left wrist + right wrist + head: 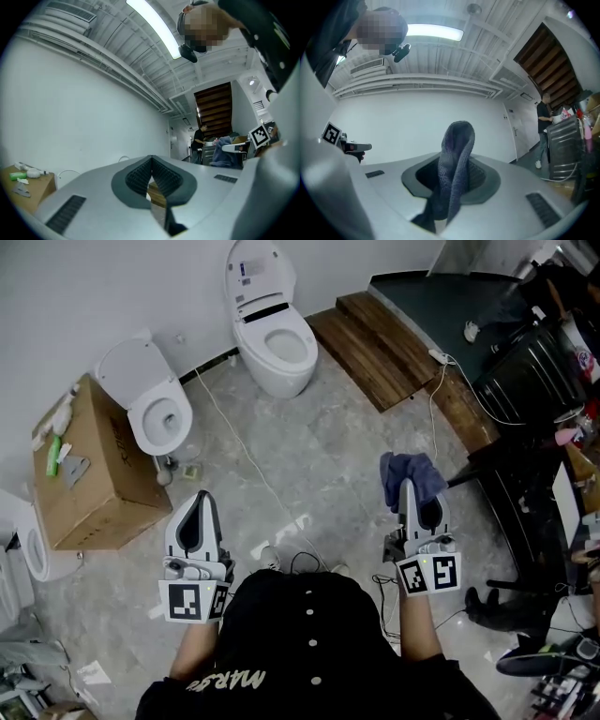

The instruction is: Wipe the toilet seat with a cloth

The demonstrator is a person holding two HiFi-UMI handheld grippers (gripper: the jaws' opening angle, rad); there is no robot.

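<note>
A person in a black shirt (309, 652) stands on a grey stone floor (319, 465), both forearms stretched forward side by side, one gripper in each hand, both pointing toward the white wall where the larger toilet (272, 334) stands. The left tongs (200, 498), well short of that toilet and to its left, are closed tip to tip with nothing between them. The right tongs (410, 495), short of that toilet and to its right, are clamped on one blue cloth (410, 474), which bunches up above the tips and hangs down between them. Two toilets are fully in view, both with lids raised: the larger one, its toilet seat (281, 345) down and bare, and a smaller toilet (155, 404) to its left. One cardboard box (94, 474) sits left of the larger toilet, beyond the smaller one. Wooden planks (375, 343) lie to the larger toilet's right. Two marker cubes (192, 601) show, one on each gripper, each bearing a black-and-white square code. A label inside the larger toilet's lid is too small to read. White lettering on the shirt appears upside down and cannot be read in full.
</note>
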